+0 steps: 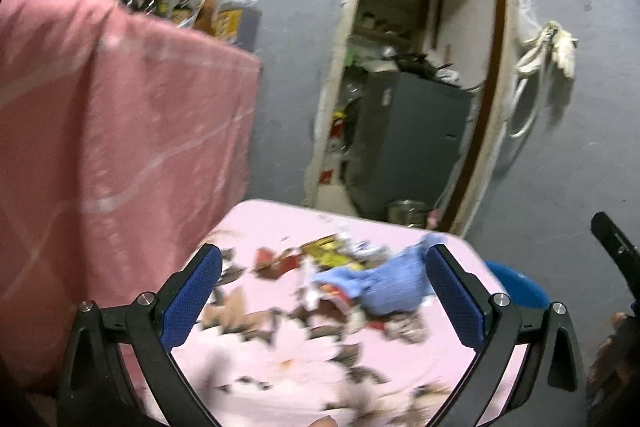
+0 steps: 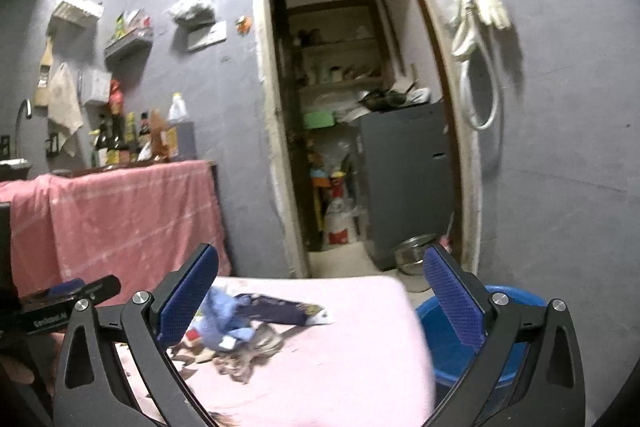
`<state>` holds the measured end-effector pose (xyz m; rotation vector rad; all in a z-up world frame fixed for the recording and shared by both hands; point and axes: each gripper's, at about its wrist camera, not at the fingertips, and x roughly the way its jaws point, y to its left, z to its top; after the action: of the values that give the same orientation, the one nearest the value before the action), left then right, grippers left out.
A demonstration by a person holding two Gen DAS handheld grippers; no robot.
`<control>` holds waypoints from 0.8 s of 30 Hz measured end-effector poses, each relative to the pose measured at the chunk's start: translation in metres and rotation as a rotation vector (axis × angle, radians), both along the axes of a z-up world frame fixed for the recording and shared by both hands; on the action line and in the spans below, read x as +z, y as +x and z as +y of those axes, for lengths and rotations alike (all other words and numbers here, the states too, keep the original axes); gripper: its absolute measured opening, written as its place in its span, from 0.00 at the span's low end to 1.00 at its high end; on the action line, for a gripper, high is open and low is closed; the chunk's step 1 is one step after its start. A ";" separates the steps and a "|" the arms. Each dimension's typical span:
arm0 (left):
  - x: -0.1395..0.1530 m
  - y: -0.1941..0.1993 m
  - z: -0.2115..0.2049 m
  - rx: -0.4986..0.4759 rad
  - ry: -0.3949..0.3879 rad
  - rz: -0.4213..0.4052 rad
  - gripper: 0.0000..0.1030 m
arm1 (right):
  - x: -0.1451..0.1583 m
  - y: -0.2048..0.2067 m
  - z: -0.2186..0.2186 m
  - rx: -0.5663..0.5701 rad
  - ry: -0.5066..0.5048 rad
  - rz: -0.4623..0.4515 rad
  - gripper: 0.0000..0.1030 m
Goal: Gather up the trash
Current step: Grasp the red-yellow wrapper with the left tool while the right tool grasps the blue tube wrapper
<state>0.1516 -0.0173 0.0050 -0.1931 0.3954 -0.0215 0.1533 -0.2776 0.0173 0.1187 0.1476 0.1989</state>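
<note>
The left gripper (image 1: 324, 291) and right gripper (image 2: 320, 291) both hold their jaws spread wide, gripping nothing, above the pink-covered worktop (image 2: 340, 367). Scattered trash (image 1: 320, 267) and a blue cloth (image 1: 392, 283) lie mid-worktop. A blue tub (image 2: 440, 339) sits beside its right edge.

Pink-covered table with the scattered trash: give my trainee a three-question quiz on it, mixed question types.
1. True or false: the left gripper is shut on the crumpled light-blue cloth.
2. Which side of the pink-covered table does the round blue plastic tub stand on: A the right gripper's side, B the opposite side?
3. Fill in: the dark flat wrapper lies on the ___.

Key: 1 false, both grippers are open; 2 A; 3 table.
</note>
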 end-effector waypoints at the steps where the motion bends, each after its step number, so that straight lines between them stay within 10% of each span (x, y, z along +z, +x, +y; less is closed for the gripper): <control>1: -0.003 0.001 0.005 0.006 -0.003 0.015 0.97 | -0.002 0.003 0.006 0.010 -0.006 0.009 1.00; 17: -0.034 0.049 0.027 -0.082 -0.042 0.219 0.94 | -0.026 0.092 0.048 0.085 -0.083 0.233 1.00; 24: -0.042 0.075 0.013 -0.152 -0.056 0.292 0.73 | -0.048 0.143 0.054 0.098 -0.065 0.404 0.97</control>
<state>0.2266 -0.0046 -0.0367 -0.2216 0.7001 -0.1554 0.2963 -0.2232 -0.0309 0.0854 0.5622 0.2660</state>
